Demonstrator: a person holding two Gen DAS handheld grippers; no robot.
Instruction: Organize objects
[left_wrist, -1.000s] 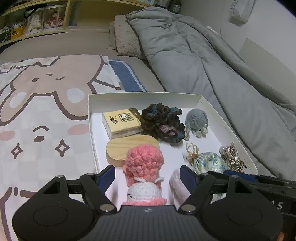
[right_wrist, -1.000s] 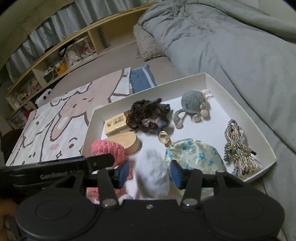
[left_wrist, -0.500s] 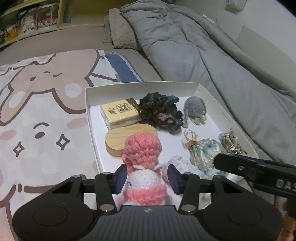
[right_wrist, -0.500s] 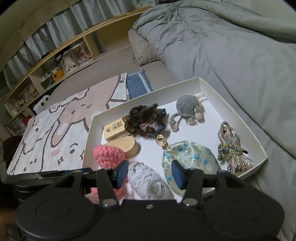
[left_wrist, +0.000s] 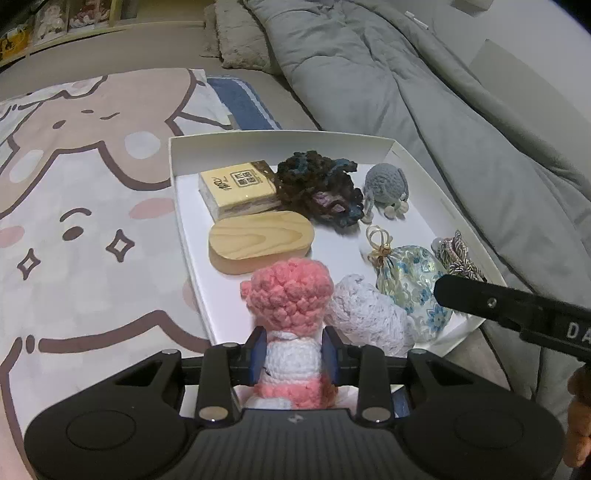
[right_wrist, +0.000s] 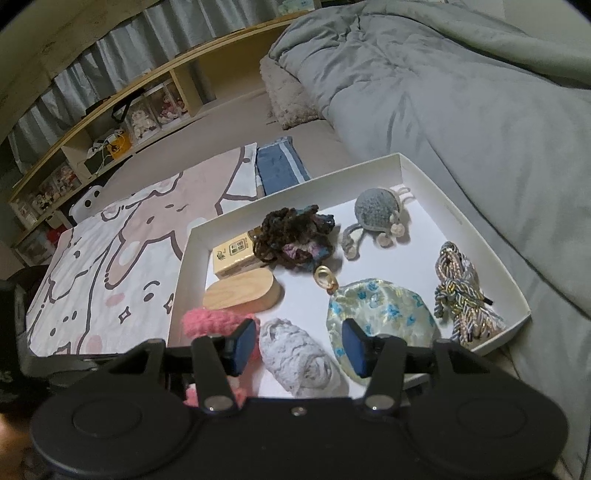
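1. White tray (left_wrist: 177, 173) sits on the bed, cartoon blanket (left_wrist: 85, 206) to its left, grey duvet (left_wrist: 424, 110) to its right and far side.
2. Inside the tray: wooden oval block (left_wrist: 260, 240) and tissue pack (left_wrist: 236, 190) on the left, dark yarn bundle (left_wrist: 319, 188) and grey crochet octopus (left_wrist: 386, 184) at the far side, floral pouch (left_wrist: 410, 284) and cord bundle (right_wrist: 463, 295) on the right.
3. Pink crochet doll (left_wrist: 288, 295) stands upright at the near left corner; long axis vertical.
4. Left gripper (left_wrist: 293, 354) is closed down on the doll's white middle, pads touching both sides.
5. White knit roll (right_wrist: 299, 358) lies just right of the doll, long axis running near-to-far.
6. Right gripper (right_wrist: 297, 350) has its fingers spread wide with nothing held, the roll directly between and below them; judged the nearer arm for that roll.
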